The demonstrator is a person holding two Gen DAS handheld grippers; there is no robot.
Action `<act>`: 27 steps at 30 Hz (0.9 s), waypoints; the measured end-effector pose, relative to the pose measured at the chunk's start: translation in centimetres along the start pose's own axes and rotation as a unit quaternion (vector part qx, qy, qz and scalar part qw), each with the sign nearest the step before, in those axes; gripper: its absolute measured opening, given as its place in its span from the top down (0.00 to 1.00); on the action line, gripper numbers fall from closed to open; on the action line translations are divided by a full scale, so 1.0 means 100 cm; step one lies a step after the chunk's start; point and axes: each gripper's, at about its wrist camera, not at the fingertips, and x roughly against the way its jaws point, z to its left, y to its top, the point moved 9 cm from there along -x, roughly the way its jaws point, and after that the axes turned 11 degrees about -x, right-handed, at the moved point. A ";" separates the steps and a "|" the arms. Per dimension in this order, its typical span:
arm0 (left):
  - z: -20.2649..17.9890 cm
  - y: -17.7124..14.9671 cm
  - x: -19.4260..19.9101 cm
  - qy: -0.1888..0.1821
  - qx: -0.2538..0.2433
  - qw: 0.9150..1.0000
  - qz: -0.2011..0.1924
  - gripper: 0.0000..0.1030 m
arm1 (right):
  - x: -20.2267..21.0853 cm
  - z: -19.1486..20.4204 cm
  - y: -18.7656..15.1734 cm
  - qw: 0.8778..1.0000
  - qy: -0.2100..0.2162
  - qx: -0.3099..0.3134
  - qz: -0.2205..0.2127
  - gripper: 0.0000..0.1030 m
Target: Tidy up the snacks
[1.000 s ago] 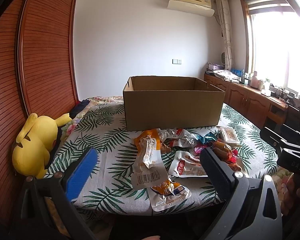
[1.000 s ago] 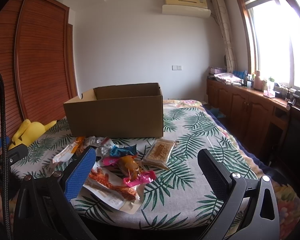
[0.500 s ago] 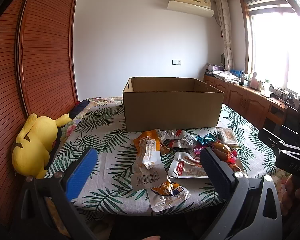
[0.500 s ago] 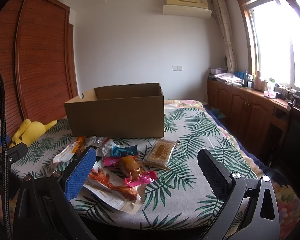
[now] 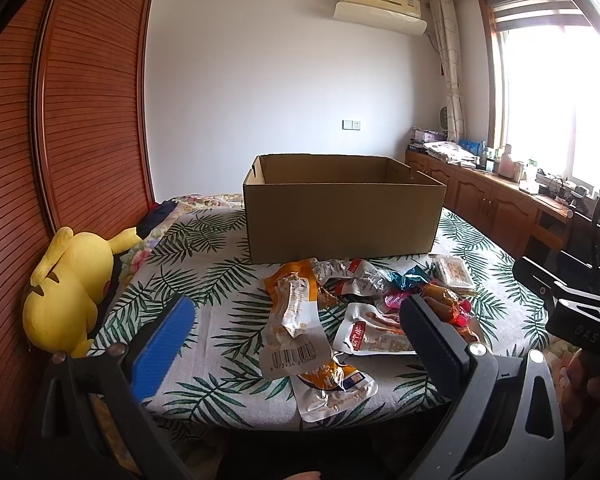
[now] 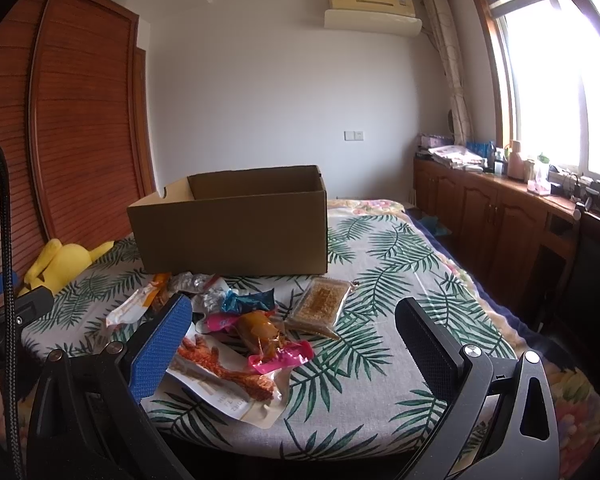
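An open cardboard box [image 5: 342,210] [image 6: 236,224] stands on a palm-leaf tablecloth [image 5: 204,280] [image 6: 384,264]. In front of it lies a heap of snack packets: an orange-and-white barcoded pouch [image 5: 292,320], a white pouch with red print [image 5: 374,336], a chicken-feet pouch [image 6: 224,376], a pink-wrapped sausage [image 6: 268,340], a blue wrapper [image 6: 248,300] and a clear cracker pack [image 6: 322,306]. My left gripper [image 5: 296,336] hangs open short of the near packets. My right gripper [image 6: 296,344] is open too, nothing between its fingers.
A yellow plush toy [image 5: 66,288] lies at the table's left edge against a slatted wooden wardrobe [image 5: 80,120]. Wooden cabinets with clutter [image 6: 500,208] run under the window on the right. The other hand-held gripper [image 5: 572,304] shows at the far right.
Both grippers have eased slightly toward the table; the packets and box look a little nearer. Nothing has been picked up.
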 end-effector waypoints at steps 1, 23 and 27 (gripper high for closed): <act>0.000 0.000 0.000 0.000 0.000 1.000 0.000 0.00 | 0.000 0.000 0.000 1.000 0.000 0.000 0.000 0.00; 0.004 -0.017 -0.029 -0.015 0.005 0.999 0.031 0.00 | -0.011 -0.003 -0.007 1.000 -0.003 0.000 0.016 0.00; 0.007 -0.016 -0.042 -0.025 0.000 0.999 0.041 0.00 | -0.020 -0.006 -0.008 1.000 -0.008 0.007 0.023 0.00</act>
